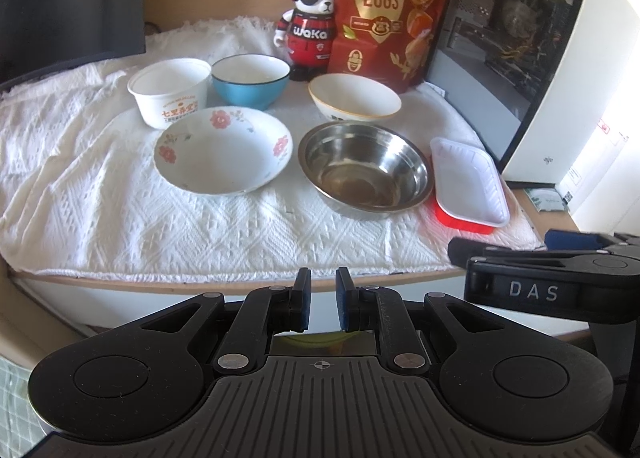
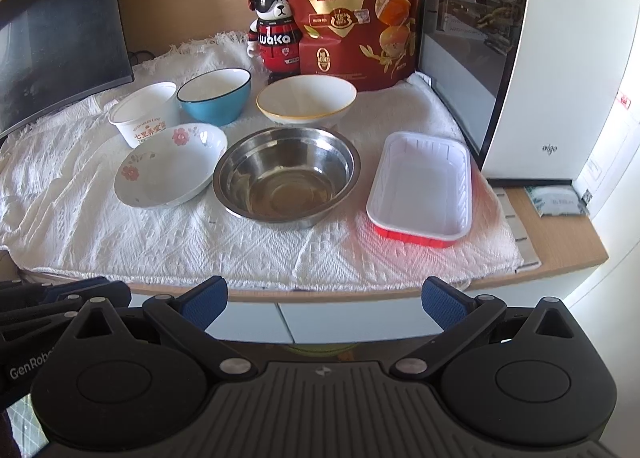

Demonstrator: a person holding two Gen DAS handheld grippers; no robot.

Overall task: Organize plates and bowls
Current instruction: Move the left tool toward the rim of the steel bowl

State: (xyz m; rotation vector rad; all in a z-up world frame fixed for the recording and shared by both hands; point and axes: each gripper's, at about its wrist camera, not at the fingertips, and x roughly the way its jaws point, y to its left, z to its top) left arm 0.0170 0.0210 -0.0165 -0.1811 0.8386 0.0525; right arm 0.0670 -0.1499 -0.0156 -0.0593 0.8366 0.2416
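Both tongs hang near the desk's (image 2: 568, 258) edge, holding nothing: left tongs (image 1: 323, 300) narrow, right tongs (image 2: 324, 304) wide. Bowls sit apart.

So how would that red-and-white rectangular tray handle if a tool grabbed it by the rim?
The tray looks like thin moulded plastic, so it is probably light and may flex at the pinched rim. Its glossy white inside suggests a slippery grip. It sits flat on the white cloth, so tipping seems unlikely.
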